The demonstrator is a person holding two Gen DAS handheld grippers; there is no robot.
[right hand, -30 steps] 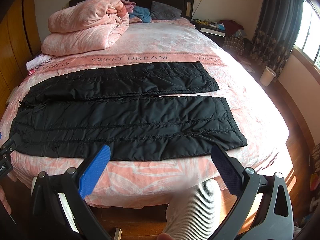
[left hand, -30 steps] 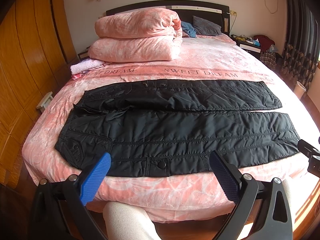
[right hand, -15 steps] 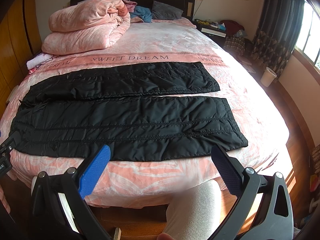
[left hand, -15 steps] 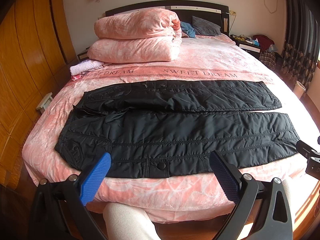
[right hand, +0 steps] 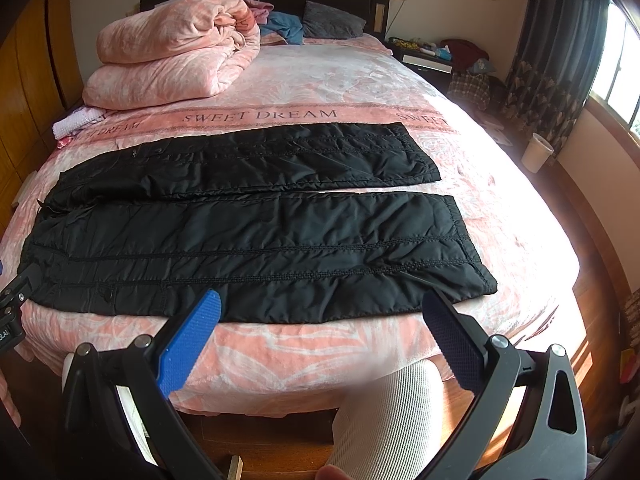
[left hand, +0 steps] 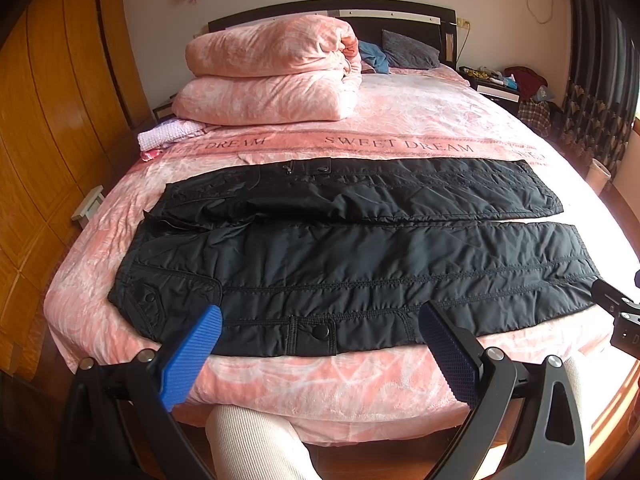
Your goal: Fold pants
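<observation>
While the black pants (left hand: 352,264) lie spread flat across the near part of the pink bed (left hand: 420,120), legs side by side and waist toward the left, both the left gripper (left hand: 320,326) and the right gripper (right hand: 322,312) hover at the bed's near edge, jaws wide apart and holding nothing. Only the right wrist view shows the window (right hand: 616,60) and the full leg hems; the left wrist view shows the waist pocket button (left hand: 149,298).

You are in a home bedroom: a double bed (left hand: 400,128) with a dark headboard (left hand: 400,12), a folded pink quilt (left hand: 272,72), a nightstand (right hand: 426,60), and curtains (right hand: 560,40).
</observation>
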